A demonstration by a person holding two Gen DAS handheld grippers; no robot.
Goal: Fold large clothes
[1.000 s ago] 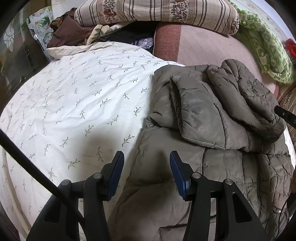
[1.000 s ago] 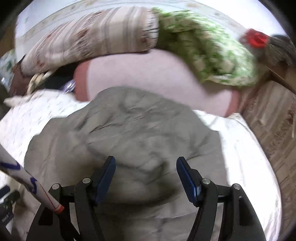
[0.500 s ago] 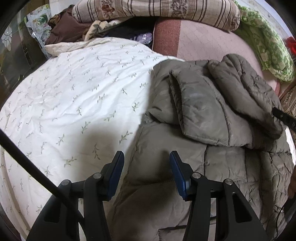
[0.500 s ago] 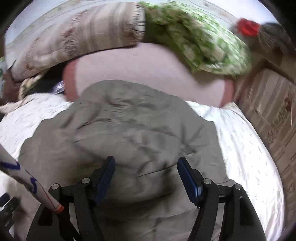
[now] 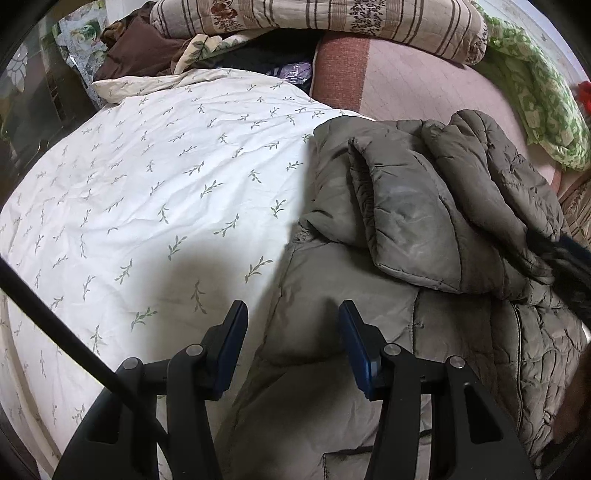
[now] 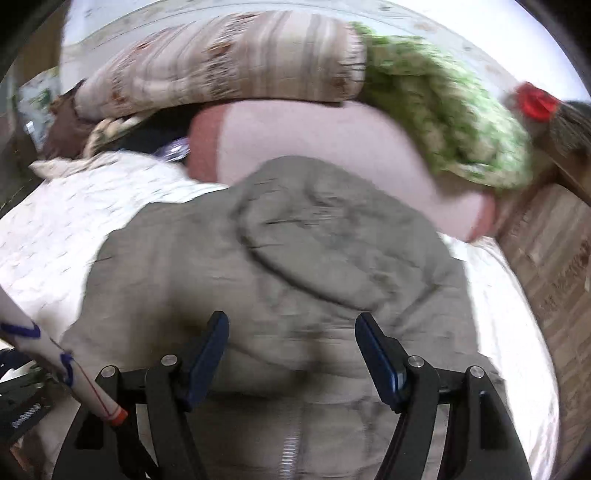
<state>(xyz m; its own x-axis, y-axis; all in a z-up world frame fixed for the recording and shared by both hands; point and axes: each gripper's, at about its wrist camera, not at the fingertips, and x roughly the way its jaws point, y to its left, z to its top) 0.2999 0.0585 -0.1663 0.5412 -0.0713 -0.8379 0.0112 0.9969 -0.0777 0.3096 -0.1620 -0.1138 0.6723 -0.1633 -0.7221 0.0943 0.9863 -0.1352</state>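
Bedding formed the work surface: a white leaf-print quilt (image 5: 155, 192) covered the near side, with a pink mattress cover (image 5: 406, 81) beyond it and a striped rolled quilt (image 5: 317, 18) and a green floral blanket (image 5: 535, 96) stacked along the far edge. On the quilt and partly on the pink cover lay the padded olive jacket (image 5: 406, 325), front up, its zipper (image 6: 290, 454) visible in the right wrist view. One sleeve (image 5: 413, 221) was already folded across the chest, with the hood bunched beside it.

Left gripper (image 5: 293, 343) hovered over the jacket's side edge, jaws apart and empty, one finger above the quilt and one above the fabric. Right gripper (image 6: 291, 354) hovered over the upper chest just below the hood, jaws wider apart, likewise empty. That view was blurred.

Risks, as judged from this layout:
- A pinch at the side edge could have caught the quilt beneath together with the jacket, dragging the bedding.
- The padded, slippery shell could have slid from a shallow grip, letting the folded sleeve fall open.
- A lopsided pull by one gripper could have skewed the fold.
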